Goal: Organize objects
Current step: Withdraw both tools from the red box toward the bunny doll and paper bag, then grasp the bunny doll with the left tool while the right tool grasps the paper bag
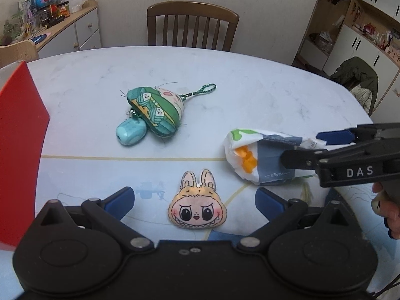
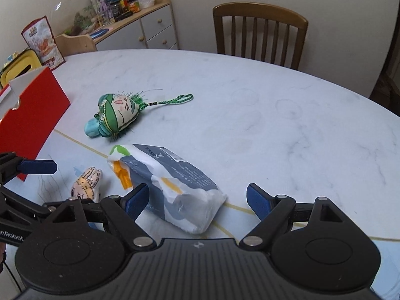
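Note:
A bunny-face plush (image 1: pixel 197 203) lies flat on the pale marble table (image 1: pixel 250 87), between the wide-apart blue pads of my left gripper (image 1: pixel 195 201); neither pad touches it. To its right lies a white and grey snack packet (image 2: pixel 180 182) with orange showing at its torn end. My right gripper (image 2: pixel 197 202) straddles the packet, open, with its left pad close to the wrapper and its right pad apart from it. Farther back, a green plush charm (image 1: pixel 155 110) with a cord loop rests against a light blue capsule (image 1: pixel 131 132). A red box (image 1: pixel 20 150) stands at the left.
A wooden chair (image 2: pixel 260 32) stands behind the table. A sideboard (image 2: pixel 150 30) crowded with toys runs along the back left wall. A snack bag (image 2: pixel 42 42) and a yellow box (image 2: pixel 15 70) stand at the table's far left. Shelves and a jacket-draped chair (image 1: pixel 357 80) stand on the right.

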### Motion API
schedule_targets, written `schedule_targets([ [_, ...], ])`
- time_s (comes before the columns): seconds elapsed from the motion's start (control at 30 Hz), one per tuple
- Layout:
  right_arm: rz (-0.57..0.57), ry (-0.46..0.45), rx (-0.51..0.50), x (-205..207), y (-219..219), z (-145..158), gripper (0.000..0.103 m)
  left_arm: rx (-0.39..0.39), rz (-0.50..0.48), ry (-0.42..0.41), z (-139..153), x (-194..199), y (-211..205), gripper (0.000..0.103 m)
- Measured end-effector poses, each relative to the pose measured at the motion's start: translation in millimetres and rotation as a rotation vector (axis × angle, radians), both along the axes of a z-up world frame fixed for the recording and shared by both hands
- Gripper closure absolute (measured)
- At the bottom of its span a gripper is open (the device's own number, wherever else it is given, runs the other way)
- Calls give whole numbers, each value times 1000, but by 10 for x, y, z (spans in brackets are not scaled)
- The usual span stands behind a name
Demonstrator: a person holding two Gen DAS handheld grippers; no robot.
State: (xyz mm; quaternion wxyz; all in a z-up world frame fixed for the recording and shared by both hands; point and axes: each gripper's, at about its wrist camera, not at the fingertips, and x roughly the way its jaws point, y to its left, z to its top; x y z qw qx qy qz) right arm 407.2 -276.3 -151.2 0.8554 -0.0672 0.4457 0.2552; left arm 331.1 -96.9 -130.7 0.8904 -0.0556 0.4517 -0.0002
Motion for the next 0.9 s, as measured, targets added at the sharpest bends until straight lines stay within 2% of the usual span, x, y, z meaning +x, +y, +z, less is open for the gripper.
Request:
schedule_targets([
  [0.17, 18, 21, 20, 67, 50, -90, 18, 21, -1, 4, -72, 45, -27, 2],
  [0.43, 31, 33, 38, 82, 77, -161, 18, 11, 8, 37, -199, 59, -11, 17],
  [0.63, 19, 34, 37, 85, 79, -169, 28, 36, -1, 27, -199, 24, -27, 26],
  [0.8, 18, 26, 24, 78, 89, -160, 38, 31, 1, 27, -174, 21, -32, 44],
  [0.9, 3, 24, 22, 68, 84, -155, 43, 23, -2, 31, -161, 20, -36, 51],
])
